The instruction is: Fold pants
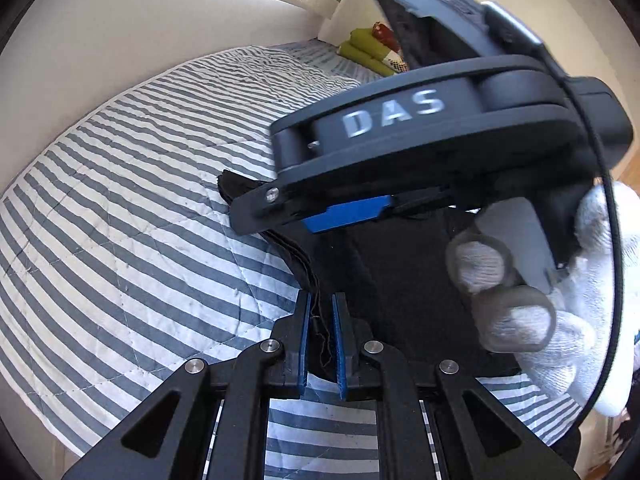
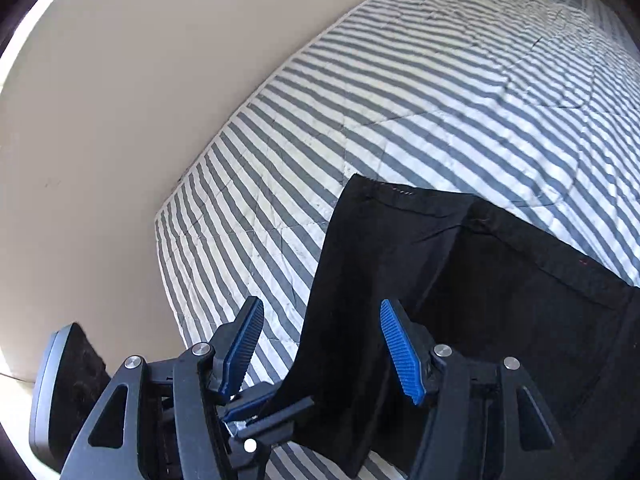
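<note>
Pants (image 2: 500,300) lie black and part-folded on the striped quilt (image 2: 440,100), their edge just ahead of your left gripper (image 1: 320,340); its fingers stand nearly shut on stray threads only, pitched down to pinch that hem. Beyond them your right gripper (image 2: 320,344) hangs open and empty over the folded leg, tilted steeply, gloved hand (image 1: 560,300) on its handle
</note>
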Action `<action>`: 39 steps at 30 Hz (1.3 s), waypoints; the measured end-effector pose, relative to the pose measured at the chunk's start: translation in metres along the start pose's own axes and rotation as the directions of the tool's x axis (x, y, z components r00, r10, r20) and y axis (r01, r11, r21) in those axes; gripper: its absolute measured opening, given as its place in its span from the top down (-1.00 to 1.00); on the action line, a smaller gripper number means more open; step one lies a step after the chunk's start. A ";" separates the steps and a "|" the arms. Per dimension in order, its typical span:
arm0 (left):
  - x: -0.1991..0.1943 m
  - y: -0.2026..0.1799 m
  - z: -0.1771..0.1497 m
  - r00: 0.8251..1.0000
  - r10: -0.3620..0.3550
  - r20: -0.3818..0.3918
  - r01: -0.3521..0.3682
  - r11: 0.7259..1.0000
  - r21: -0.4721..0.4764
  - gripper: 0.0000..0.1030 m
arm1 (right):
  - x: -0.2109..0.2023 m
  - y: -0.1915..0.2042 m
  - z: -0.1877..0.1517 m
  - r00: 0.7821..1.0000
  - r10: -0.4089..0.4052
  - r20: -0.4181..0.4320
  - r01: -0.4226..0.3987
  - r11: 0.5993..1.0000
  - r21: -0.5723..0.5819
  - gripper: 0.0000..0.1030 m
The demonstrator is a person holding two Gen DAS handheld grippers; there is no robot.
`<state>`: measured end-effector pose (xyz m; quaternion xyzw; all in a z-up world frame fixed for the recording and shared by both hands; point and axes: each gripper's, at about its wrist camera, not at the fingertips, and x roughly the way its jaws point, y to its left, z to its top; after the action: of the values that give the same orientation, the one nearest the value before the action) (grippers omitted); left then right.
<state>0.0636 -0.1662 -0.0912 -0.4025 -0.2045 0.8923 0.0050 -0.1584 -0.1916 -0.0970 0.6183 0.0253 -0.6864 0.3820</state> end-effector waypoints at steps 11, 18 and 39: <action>-0.015 -0.018 0.003 0.999 -0.025 0.028 0.024 0.999 0.035 0.81 | 0.036 0.017 0.002 0.977 -0.173 -0.122 0.163 0.983 -0.083 0.79; -0.053 -0.080 0.035 0.993 -0.088 0.082 0.077 0.988 0.132 0.70 | -0.042 0.012 0.002 0.997 -0.069 0.044 0.072 0.995 -0.075 0.94; 0.094 -0.227 -0.035 0.965 -0.088 -0.247 0.165 0.936 0.311 0.41 | -0.264 -0.335 -0.230 0.931 -0.247 0.268 0.115 0.897 0.427 0.95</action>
<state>-0.0098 0.0712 -0.0953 -0.4822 -0.0765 0.8592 0.1532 -0.1687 0.2917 -0.0686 0.5610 -0.1202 -0.7994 0.1785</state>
